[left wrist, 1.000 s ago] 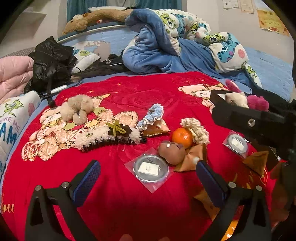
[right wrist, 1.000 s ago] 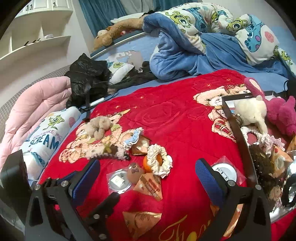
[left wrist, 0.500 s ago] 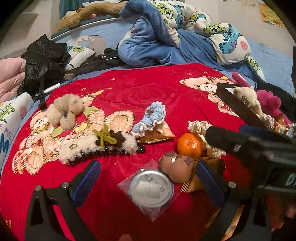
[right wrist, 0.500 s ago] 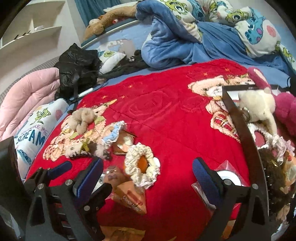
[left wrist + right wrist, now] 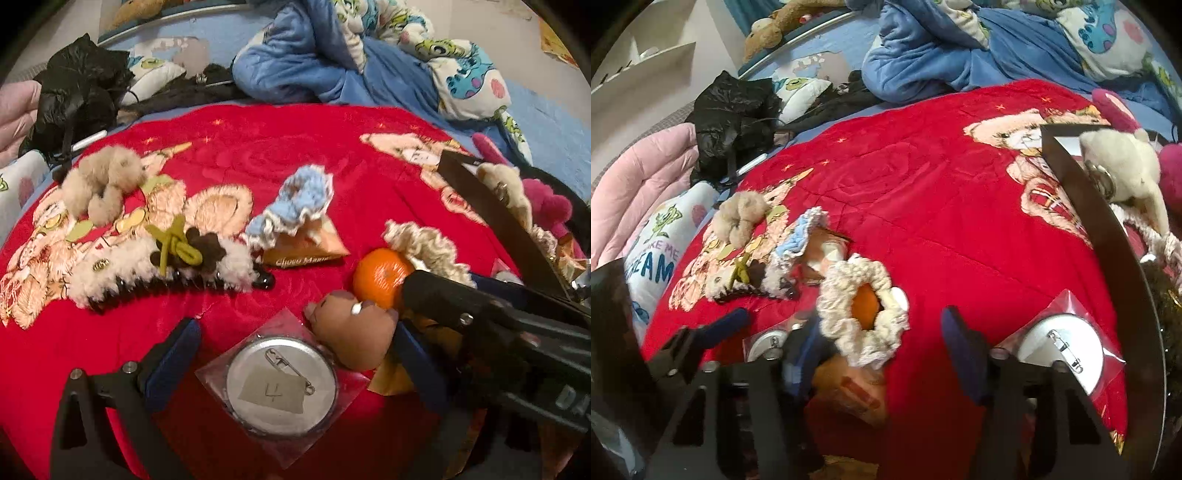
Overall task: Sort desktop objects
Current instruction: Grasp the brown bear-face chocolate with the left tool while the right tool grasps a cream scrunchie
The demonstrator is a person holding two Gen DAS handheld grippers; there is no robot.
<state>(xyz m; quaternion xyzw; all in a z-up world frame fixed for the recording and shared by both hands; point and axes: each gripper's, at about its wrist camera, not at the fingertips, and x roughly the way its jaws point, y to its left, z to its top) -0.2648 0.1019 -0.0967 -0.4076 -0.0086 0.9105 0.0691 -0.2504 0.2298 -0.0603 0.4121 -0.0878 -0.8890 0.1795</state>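
So your right tool point(image 5: 882, 350) has just been closing around the cream scrunchie point(image 5: 862, 314) on the red blanket point(image 5: 923, 192), pads not clearly pressing yet. Left tool point(image 5: 295, 362) gapes over the pin badge point(image 5: 281, 386). Finish the squeeze, then lift toward the black box point(image 5: 1108, 236).

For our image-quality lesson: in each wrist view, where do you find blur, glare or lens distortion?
Left wrist view: round silver pin badge in its clear bag is sharp, with mild glare; corners vignette dark. Right wrist view: the left finger of the right gripper smears with motion blur; the straight black box rim bows.
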